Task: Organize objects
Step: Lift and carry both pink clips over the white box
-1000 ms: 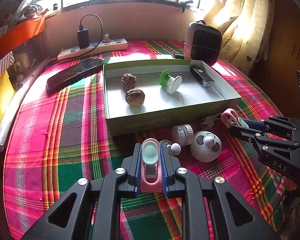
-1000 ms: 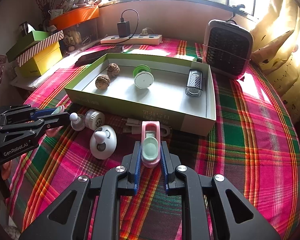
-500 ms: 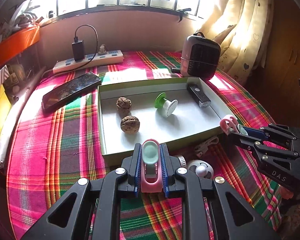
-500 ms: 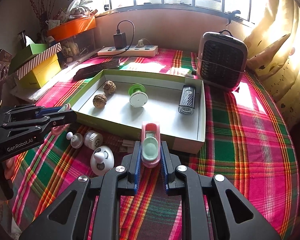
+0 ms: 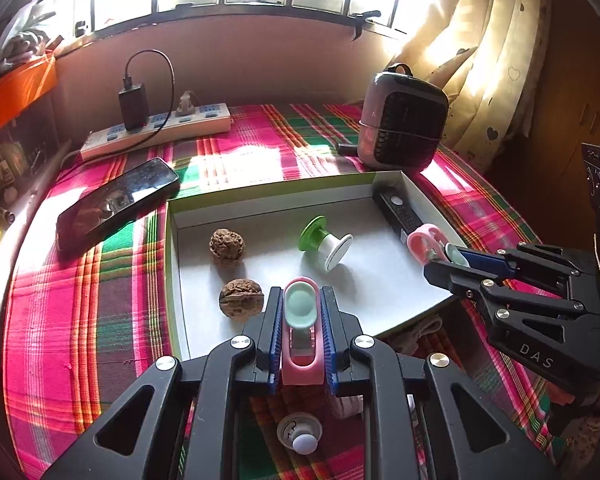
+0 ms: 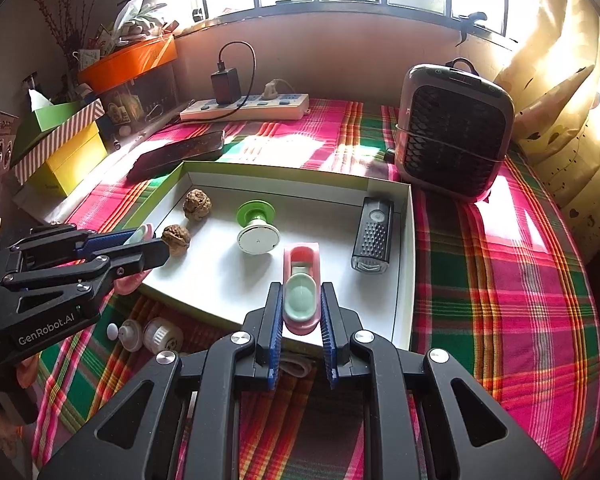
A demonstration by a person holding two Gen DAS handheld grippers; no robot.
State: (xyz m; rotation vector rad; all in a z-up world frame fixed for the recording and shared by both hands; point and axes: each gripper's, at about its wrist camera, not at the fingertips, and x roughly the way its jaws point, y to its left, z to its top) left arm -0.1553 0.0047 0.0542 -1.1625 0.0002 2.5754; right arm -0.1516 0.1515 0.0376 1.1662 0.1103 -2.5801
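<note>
Left gripper [image 5: 300,334]: clamped on pink clip [image 5: 300,344] (mint pad), over box [image 5: 172,264].
Right gripper [image 6: 300,322]: clamped on second clip [image 6: 301,280], over box.

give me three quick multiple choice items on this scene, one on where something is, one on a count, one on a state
1. Where does the black phone lie?
A. inside the box
B. on the plaid cloth, outside the box's left wall
C. on top of the heater

2. How many walnuts are in the box?
A. one
B. two
C. four

3. What state is the left gripper in?
A. open and empty
B. shut on a pink clip
C. shut on a walnut

Answers:
1 B: the phone rests on the cloth beside the box's far left corner.
2 B: two walnuts sit near the left wall.
3 B: its blue fingers press both sides of the pink clip.
</note>
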